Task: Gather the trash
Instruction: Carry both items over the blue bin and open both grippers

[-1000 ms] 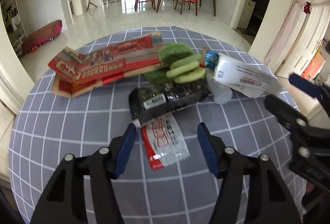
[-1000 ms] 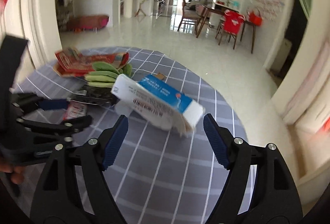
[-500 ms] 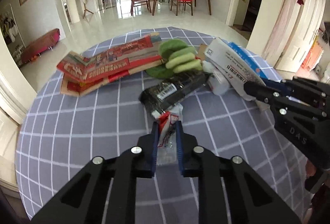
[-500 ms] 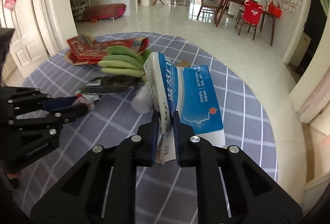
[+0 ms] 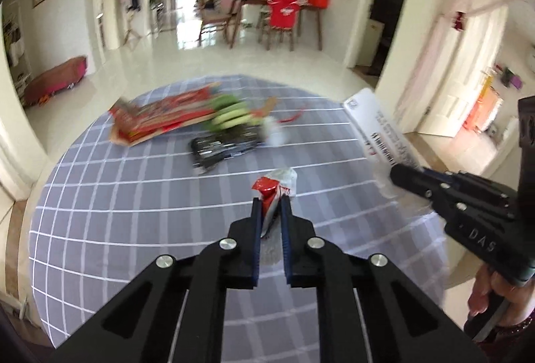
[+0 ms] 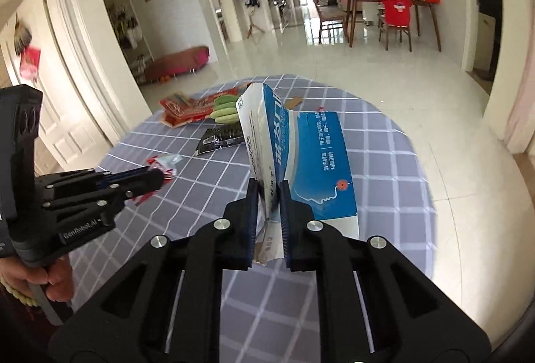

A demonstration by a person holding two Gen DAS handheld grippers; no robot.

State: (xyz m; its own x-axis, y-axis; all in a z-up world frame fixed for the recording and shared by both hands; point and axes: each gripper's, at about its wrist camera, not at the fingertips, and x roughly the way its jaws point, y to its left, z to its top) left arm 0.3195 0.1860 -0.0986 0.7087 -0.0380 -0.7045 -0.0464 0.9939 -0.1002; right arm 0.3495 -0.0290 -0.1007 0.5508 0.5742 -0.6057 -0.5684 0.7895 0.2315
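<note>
Left gripper (image 5: 270, 205) has its blue ribbed pads squeezed nearly together on a crinkly red-and-clear plastic wrapper (image 5: 272, 187), which sticks up between the tips above the round table (image 5: 133, 212) and its gray cloth with the white grid. Right gripper (image 6: 269, 195) is clamped just as tight on a flattened blue-and-white cardboard box (image 6: 301, 155), pinching one edge so the box stands tilted off the cloth.

The rest of the trash sits on the far side of the table from the wrapper: a shiny black foil packet (image 5: 224, 149) nearest it, then a bunch of pale green rounded pieces (image 5: 230, 115) just beyond the packet, and a flat red printed carton (image 5: 160, 118) touching the green stuff on its left. The left view is pretty motion-blurred, so the finer print is unreadable.
</note>
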